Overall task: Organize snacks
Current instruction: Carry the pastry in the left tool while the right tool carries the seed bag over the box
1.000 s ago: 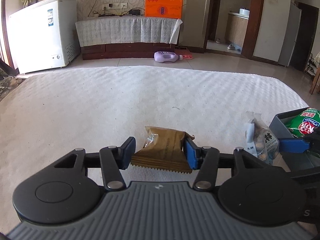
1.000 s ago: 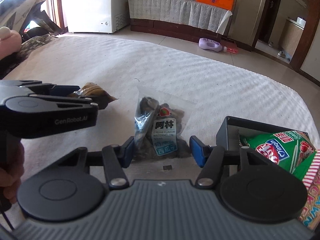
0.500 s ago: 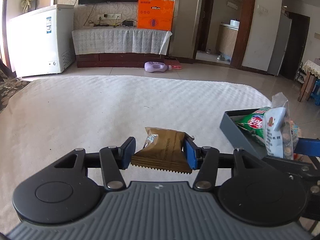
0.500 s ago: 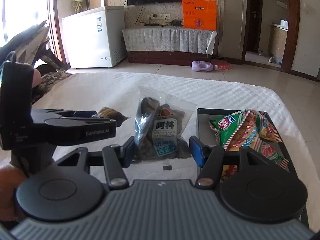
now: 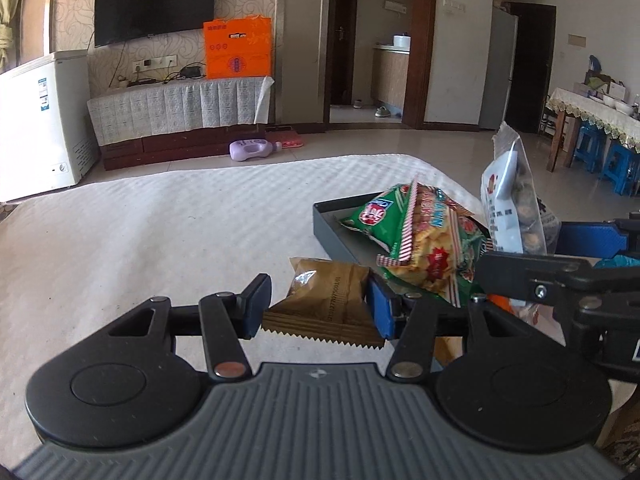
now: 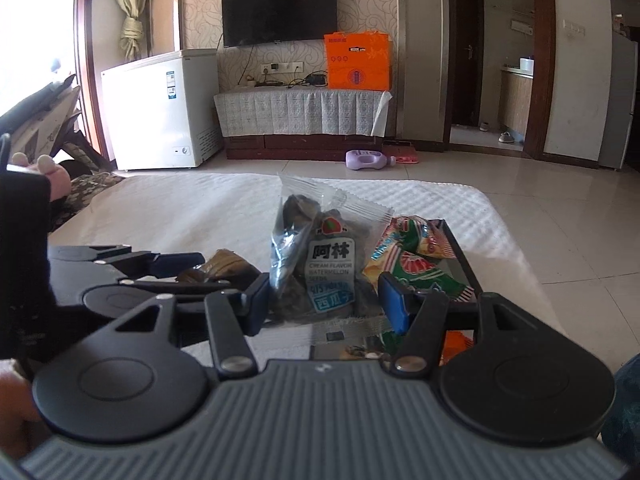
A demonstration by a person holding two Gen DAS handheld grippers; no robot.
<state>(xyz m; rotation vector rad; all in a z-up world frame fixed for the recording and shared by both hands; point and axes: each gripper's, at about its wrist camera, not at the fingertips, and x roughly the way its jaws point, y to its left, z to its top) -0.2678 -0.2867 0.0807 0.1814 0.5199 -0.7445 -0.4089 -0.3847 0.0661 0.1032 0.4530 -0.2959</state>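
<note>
Brown snack pack (image 5: 330,300) sits pinched in the left gripper (image 5: 318,308), just beside the grey tray (image 5: 332,228). The right gripper (image 6: 324,300) squeezes a clear seed bag (image 6: 320,256) above the tray, where a green chip bag (image 5: 420,236) already fills the space.

Two grippers: left (image 5: 318,306), right (image 6: 323,300); three snack packs: brown (image 5: 326,300), clear (image 6: 316,256), green (image 5: 424,240); one tray (image 5: 332,232)

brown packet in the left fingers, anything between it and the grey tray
Nothing stands in the gap: the brown packet is just short of the grey tray. But the green snack bags already fill the tray's near end, and the right gripper holds the watermelon seed bag over it.
</note>
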